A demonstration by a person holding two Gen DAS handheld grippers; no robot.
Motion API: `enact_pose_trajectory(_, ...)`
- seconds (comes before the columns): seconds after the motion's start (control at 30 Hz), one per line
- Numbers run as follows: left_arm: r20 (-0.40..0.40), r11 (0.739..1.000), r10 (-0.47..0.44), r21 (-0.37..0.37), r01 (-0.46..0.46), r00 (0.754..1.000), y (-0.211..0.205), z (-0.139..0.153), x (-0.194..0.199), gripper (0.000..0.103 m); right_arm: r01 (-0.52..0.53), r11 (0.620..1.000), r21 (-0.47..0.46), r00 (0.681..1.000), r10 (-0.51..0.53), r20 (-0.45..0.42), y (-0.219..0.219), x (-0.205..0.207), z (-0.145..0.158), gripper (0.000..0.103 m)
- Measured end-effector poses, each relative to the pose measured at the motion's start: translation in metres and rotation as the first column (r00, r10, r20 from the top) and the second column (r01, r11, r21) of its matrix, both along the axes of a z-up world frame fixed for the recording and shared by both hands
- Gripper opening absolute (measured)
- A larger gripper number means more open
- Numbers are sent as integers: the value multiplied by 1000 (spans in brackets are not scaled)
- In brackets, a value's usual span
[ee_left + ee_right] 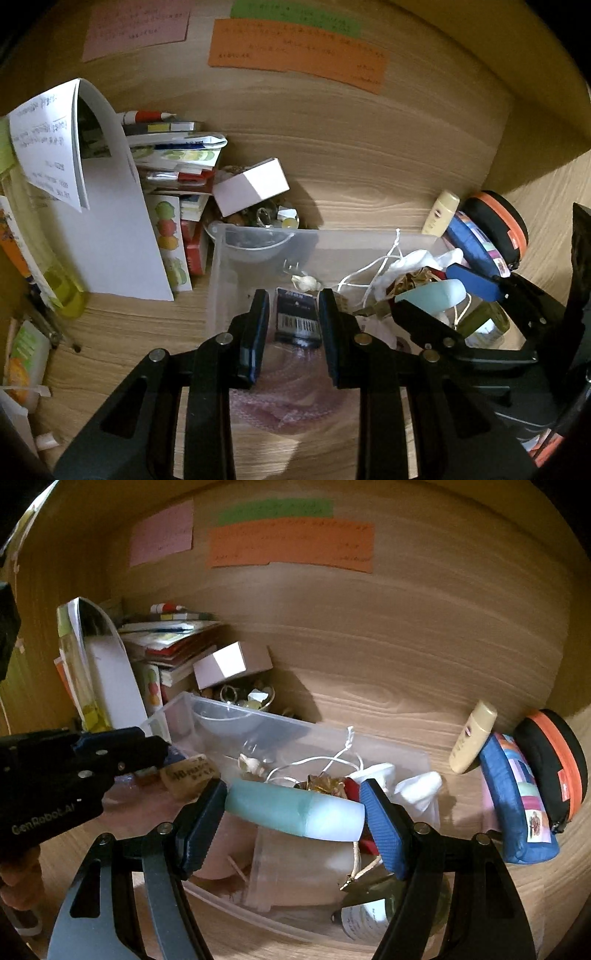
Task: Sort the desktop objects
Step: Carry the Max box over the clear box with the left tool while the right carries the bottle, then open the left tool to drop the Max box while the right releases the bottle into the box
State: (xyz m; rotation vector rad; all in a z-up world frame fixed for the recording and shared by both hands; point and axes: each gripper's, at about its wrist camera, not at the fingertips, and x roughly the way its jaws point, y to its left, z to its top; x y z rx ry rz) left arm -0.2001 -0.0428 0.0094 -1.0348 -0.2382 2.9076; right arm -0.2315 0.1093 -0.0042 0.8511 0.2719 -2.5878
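A clear plastic bin [258, 240] stands on the wooden desk, also in the right wrist view [177, 709]. My left gripper [293, 317] hangs over the bin's left part, its jaws around a small dark packet with a barcode [297, 317]; I cannot tell whether they touch it. My right gripper [293, 812] is shut on a teal tube with a white cap [295, 812], held sideways above the bin; the tube also shows in the left wrist view [432, 293]. The bin holds white cord [325, 760], cloth and small items.
A heap of papers, booklets and a white box [251, 186] lies left of and behind the bin. A beige tube [472, 736], a blue pouch [517, 801] and a black-and-orange case [554, 760] stand at the right by the wooden back wall.
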Motion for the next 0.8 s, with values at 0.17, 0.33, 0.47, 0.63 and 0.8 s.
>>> enact_pose_trajectory(0.17,-4,1000,0,-2,0,1000,-1,1,0,29,5,1000,5,1000,-5,-3,-1,-2,-2,71)
enact_pose_trajectory(0.33,-27,1000,-4,25,5,1000,-4,7,5,58,-20,1000,24,1000,21,-20,-5,3,-2,75)
enact_pose_trajectory(0.47,-95,1000,1,19,1,996,-4,18,17,72,-31,999,43,997,34,-72,-9,12,1,83)
enact_pose_trajectory(0.63,-140,1000,14,5,-13,990,-5,25,24,76,-32,999,34,996,35,-78,-7,16,7,84)
enact_pose_trajectory(0.8,-141,999,37,30,-33,989,-12,29,26,86,-33,999,23,998,35,-59,-4,18,13,89)
